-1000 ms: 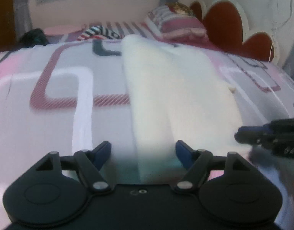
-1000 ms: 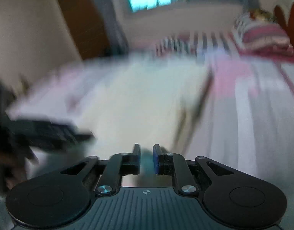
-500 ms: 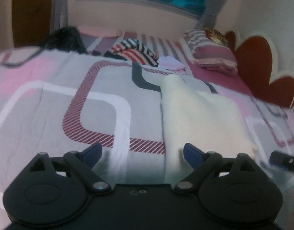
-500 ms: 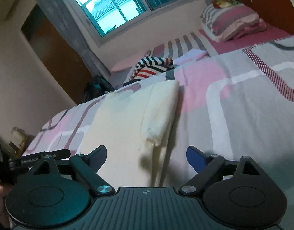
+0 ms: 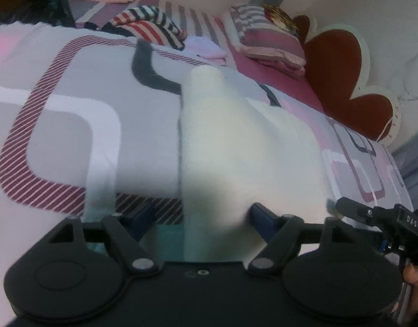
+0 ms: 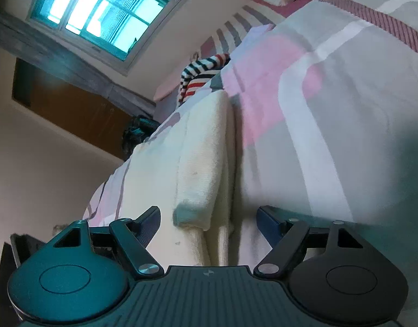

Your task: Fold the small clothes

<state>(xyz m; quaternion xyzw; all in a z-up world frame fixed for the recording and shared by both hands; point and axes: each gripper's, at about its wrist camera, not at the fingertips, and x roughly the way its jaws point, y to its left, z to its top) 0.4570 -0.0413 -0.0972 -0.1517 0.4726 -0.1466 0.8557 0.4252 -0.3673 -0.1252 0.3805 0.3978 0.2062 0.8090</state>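
Cream garment [image 5: 236, 141] lies folded on bedspread [image 5: 72, 125].

A home bedroom: a wide bed [image 5: 72, 114] under a grey, pink and white patterned cover, folded bedding [image 5: 266, 41] stacked near a scalloped red headboard [image 5: 342, 81], striped clothes [image 5: 151, 24] lying loose, a bright window [image 6: 99, 13] and a brown wooden door [image 6: 72, 109].

Both wrist cams sit low and close over the bed [image 5: 72, 125]; right view rolled sideways; both share the cream garment [image 5: 236, 147] and striped clothes [image 6: 200, 73].
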